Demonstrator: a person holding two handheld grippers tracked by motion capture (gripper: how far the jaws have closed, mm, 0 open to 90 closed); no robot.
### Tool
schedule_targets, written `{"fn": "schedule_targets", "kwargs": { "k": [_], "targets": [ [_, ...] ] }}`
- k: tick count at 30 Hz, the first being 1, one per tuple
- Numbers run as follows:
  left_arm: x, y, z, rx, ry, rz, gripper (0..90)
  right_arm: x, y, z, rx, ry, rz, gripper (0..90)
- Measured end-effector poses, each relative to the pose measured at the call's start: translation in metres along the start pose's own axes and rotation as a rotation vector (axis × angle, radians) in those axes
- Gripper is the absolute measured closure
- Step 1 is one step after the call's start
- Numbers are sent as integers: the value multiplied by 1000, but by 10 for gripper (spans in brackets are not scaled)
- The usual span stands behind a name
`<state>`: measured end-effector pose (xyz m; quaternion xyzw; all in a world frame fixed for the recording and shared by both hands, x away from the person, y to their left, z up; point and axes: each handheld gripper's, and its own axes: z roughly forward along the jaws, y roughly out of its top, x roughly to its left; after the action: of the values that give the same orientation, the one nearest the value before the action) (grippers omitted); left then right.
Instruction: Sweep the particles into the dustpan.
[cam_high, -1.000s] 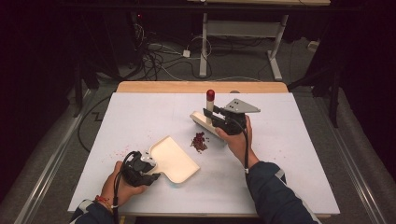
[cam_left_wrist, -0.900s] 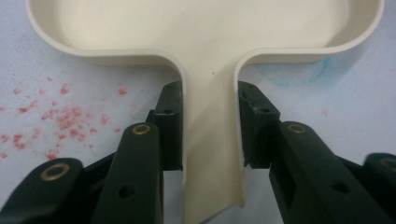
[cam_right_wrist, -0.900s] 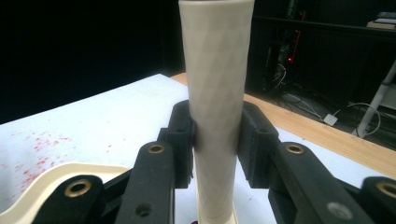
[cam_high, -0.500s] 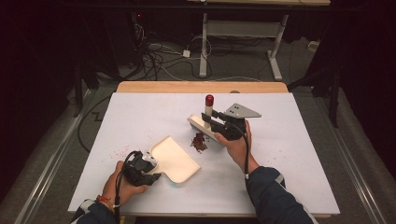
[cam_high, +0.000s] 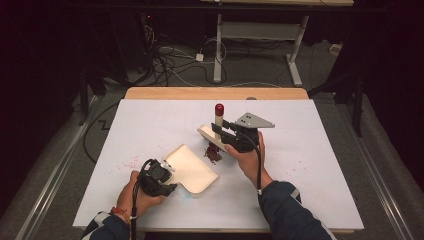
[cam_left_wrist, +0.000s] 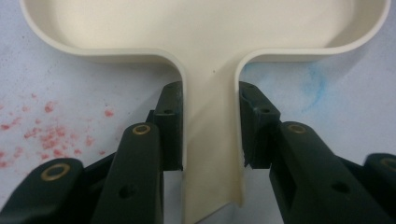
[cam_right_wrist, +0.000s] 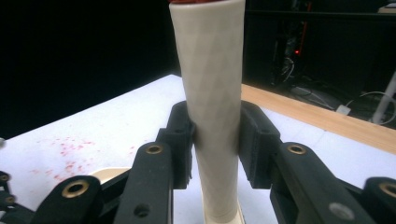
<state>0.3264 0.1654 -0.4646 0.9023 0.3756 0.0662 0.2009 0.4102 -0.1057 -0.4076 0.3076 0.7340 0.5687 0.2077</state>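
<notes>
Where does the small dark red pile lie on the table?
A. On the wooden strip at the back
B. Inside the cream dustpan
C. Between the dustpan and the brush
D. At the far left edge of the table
C: the dark red pile lies on the white table, between the cream dustpan and the brush.

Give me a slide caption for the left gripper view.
Left gripper clamps the handle of a cream dustpan resting on a white table flecked with red crumbs.
</notes>
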Motion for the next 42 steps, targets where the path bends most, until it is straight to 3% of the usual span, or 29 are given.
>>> {"fn": "schedule_targets", "kwargs": {
  "k": [10,16,25,30,32,35,42],
  "targets": [
    [-2,4,2,0,2,-10,640,17,-2,-3,-1,2,13,686],
    [-3,6,3,2,5,-16,639,41,-2,-4,-6,-33,36,691],
    [-2,7,3,5,2,-17,639,63,-2,-2,-5,-36,41,691],
    [-2,7,3,5,2,-16,638,73,-2,-1,3,-63,12,690],
    [-2,6,3,3,2,-17,638,76,-2,-2,4,-66,30,687],
    [-2,6,3,2,0,-19,638,82,-1,-4,-4,-75,-2,693],
    [-3,6,3,3,3,-18,638,89,-1,-7,-3,-54,-23,702]
  ]
}}
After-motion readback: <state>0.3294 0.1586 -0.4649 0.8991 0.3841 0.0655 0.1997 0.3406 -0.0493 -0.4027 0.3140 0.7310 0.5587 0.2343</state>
